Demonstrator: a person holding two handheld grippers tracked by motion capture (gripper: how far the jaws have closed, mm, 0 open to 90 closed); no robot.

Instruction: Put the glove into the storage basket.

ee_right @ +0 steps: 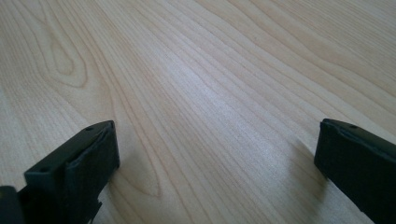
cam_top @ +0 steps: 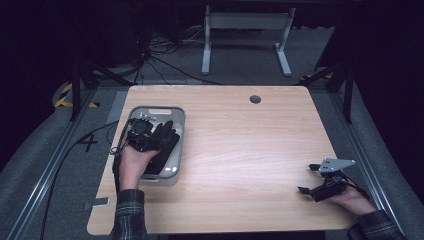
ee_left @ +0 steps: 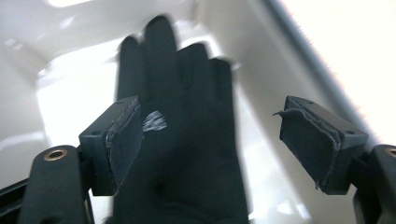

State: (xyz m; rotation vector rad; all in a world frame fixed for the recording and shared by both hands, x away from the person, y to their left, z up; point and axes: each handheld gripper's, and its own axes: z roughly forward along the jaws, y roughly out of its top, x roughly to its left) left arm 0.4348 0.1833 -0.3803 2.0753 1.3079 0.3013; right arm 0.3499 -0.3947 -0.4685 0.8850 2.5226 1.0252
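Black glove (ee_left: 182,140) in the grey bin (cam_top: 176,122) — my left gripper (cam_top: 141,131) spread wide over it.

In the left gripper view my pads (ee_left: 122,140) stand well apart with the glove lying between them, fingers pointing away along the pale bin floor; neither pad presses on it, so I judge the glove let go and the drop into the bin done. From the high view part of the glove seems to drape over the bin's right wall — the picture is dark there, so I can't be sure it lies fully inside. My right gripper (cam_top: 320,181) rests near the right edge of the wooden table (cam_top: 240,150), jaws open on nothing, bare wood between them. What's left, as I read it: lift my left gripper clear of the bin.
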